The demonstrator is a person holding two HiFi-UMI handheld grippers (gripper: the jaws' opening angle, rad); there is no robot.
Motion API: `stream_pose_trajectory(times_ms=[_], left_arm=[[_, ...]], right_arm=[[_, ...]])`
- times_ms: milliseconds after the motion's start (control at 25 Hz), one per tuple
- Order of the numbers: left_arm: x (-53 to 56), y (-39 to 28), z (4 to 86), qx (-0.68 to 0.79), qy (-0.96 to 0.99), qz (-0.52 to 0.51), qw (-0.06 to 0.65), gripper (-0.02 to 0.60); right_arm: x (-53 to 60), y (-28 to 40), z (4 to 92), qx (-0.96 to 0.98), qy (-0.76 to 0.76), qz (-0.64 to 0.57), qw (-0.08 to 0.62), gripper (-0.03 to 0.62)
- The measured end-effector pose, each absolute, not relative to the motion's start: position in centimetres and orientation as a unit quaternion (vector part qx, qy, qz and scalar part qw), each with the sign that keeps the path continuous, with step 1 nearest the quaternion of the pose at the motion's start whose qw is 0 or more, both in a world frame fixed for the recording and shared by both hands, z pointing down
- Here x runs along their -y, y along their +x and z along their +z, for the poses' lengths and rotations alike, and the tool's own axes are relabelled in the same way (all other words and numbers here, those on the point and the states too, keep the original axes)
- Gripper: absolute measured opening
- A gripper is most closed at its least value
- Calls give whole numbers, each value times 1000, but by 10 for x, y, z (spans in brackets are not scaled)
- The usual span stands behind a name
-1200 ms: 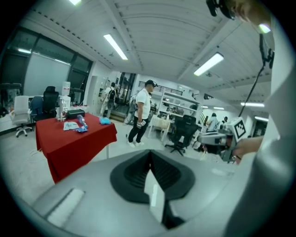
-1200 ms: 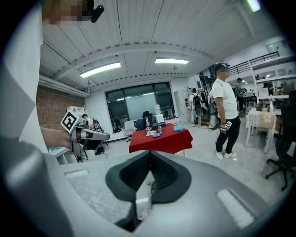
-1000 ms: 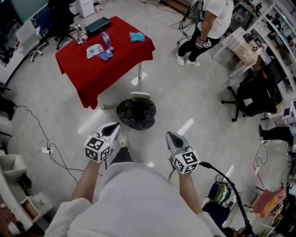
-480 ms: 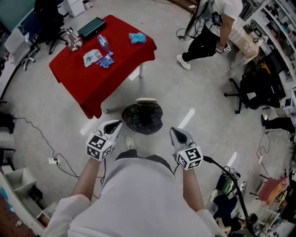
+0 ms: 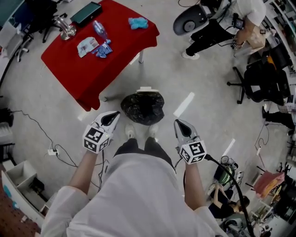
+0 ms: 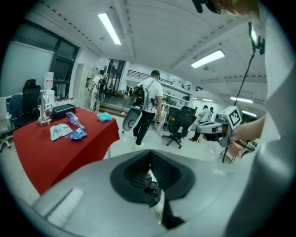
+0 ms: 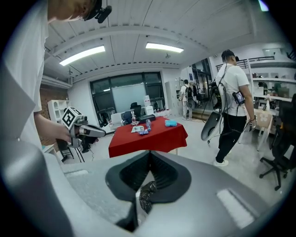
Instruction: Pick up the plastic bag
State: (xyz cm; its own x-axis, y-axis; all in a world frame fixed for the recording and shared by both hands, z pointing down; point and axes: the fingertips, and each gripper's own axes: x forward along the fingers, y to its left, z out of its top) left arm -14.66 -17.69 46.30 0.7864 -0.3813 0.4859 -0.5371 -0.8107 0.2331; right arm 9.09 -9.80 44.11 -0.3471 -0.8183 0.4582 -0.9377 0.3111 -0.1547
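Both claws are pressed together and pinching nothing. The left claw [image 5: 111, 118] and right claw [image 5: 180, 125] hang over the pale floor [image 5: 55, 111], one on each side of my shoes [image 5: 138, 132]. The plastic bag [image 5: 142, 107] is black and crumpled. It sits on the floor between the two claws, just ahead of their tips, and touches neither. A white piece [image 5: 146, 89] shows at its far edge; I can't tell what that is. Each claw's own camera catches a sliver of the black plastic below its closed jaws.

Out past the left claw stands the surface [image 5: 88, 69], draped in a red cloth that hangs well down its sides. Its near corner is just beside the bag. On it lie a clear bottle [image 5: 99, 29], a blue cloth [image 5: 138, 22], a dark flat case [image 5: 86, 12], a metal vessel [image 5: 64, 28] and a printed packet [image 5: 85, 46].

Ahead of the right claw a white tape strip [image 5: 184, 104] crosses the floor. Farther out on that side there is a person [image 5: 222, 28] and a black office chair [image 5: 259, 83]. To the outside of the left claw a thin cable [image 5: 41, 134] trails across the floor. Long strip lights [image 6: 110, 28] run along the ceiling.
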Motion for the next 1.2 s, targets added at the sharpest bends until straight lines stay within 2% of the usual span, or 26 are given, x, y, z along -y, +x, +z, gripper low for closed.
stream_pose_trajectory(times_ms=[320, 680, 960, 1040, 1200], left_arm=[[195, -121, 526, 271, 915, 217, 206, 3], [201, -93, 666, 276, 887, 257, 265, 3], [204, -97, 808, 298, 840, 278, 358, 3], [203, -104, 849, 308, 820, 279, 393, 5], [212, -121, 950, 325, 782, 285, 450, 29]], right_arm=[[124, 120, 505, 798, 530, 229, 173, 2], [143, 147, 641, 786, 503, 304, 191, 2], [151, 167, 773, 759, 493, 375, 201, 3], [150, 171, 811, 751, 488, 394, 203, 21], [160, 180, 901, 738, 482, 425, 207, 29]])
